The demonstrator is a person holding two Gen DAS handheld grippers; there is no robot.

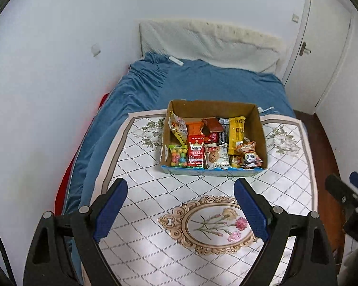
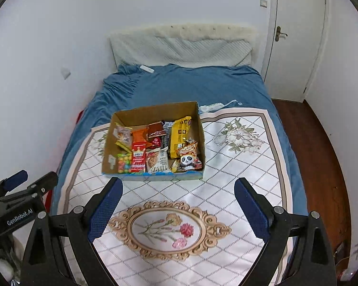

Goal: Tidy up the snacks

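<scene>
Snacks [image 1: 210,143] inside cardboard box [image 1: 261,128] on bed [image 1: 202,83]

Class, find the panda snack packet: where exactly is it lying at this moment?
The panda packet lies inside the cardboard box, in its near right corner in both wrist views, just below the yellow packet and right of the cookie packet.

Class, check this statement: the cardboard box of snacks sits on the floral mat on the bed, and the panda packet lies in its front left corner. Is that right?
Not quite. In the left wrist view the panda packet lies in the front right corner of the cardboard box; the rest holds, with the box on the floral mat.
</scene>
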